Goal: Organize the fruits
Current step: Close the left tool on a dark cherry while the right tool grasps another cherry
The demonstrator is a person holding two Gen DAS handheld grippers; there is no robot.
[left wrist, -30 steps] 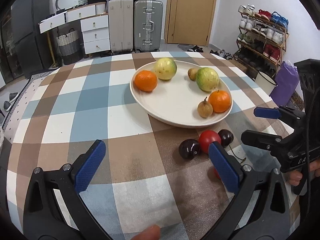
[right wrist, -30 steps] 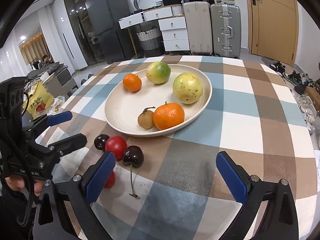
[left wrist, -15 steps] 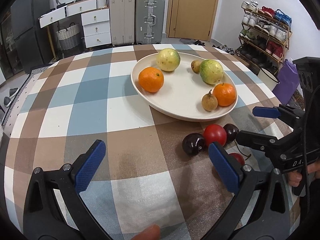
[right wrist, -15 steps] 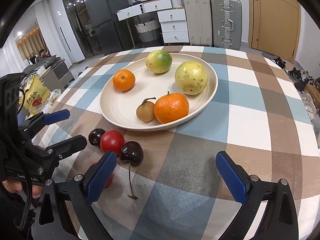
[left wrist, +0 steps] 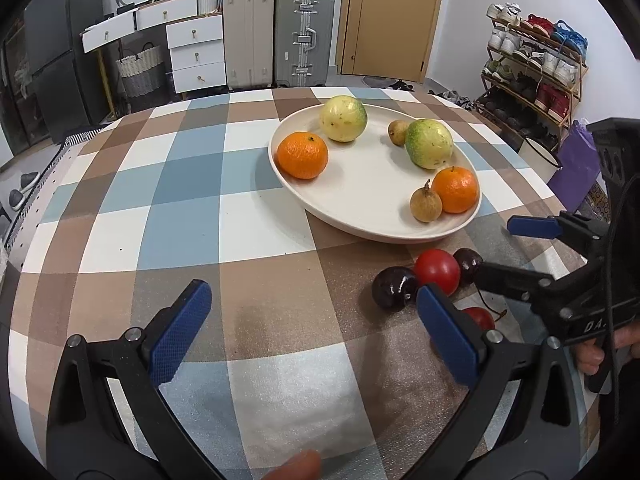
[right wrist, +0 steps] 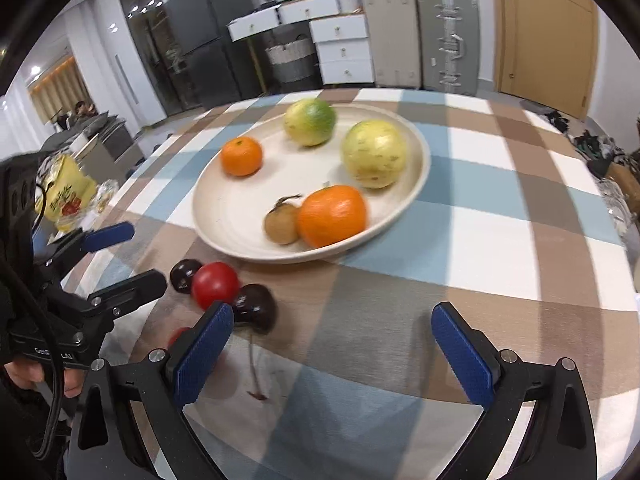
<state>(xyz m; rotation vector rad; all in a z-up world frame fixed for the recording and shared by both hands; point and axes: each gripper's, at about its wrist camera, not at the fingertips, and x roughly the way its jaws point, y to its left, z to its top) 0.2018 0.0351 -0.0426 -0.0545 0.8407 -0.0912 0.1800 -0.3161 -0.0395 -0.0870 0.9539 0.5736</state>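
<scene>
A checked bench [left wrist: 192, 184] carries a white plate [left wrist: 360, 200] already holding six fruits. Four small fruits, a tomato [left wrist: 437, 271] and cherries [left wrist: 392, 289], remain beside it. The left gripper [left wrist: 316, 328] and right gripper [right wrist: 332, 352] hover empty, jaws wide apart.

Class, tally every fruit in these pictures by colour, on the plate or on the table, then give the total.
Orange: 2
Yellow-green: 2
Brown: 2
Red: 2
Dark purple: 2
Total: 10
</scene>
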